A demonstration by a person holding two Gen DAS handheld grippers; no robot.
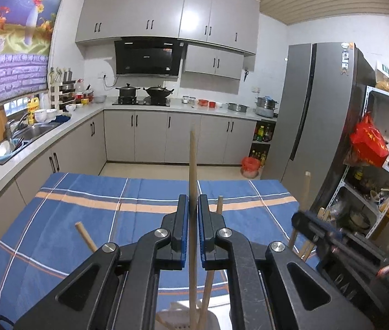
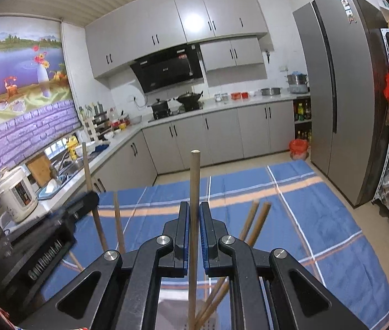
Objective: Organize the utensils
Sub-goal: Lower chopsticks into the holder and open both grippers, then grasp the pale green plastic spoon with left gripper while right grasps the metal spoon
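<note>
My left gripper is shut on an upright wooden utensil handle that runs down to a pale holder at the bottom edge. Other wooden handles stick up beside it. My right gripper is shut on another upright wooden handle above a pale slotted holder. Two more wooden handles lean to its right. Each gripper shows in the other's view: the right one and the left one, both gripping sticks.
A table with a blue plaid cloth lies under both grippers. Beyond it are grey kitchen cabinets, a counter with a sink, a stove with pots, a tall fridge and a metal shelf at right.
</note>
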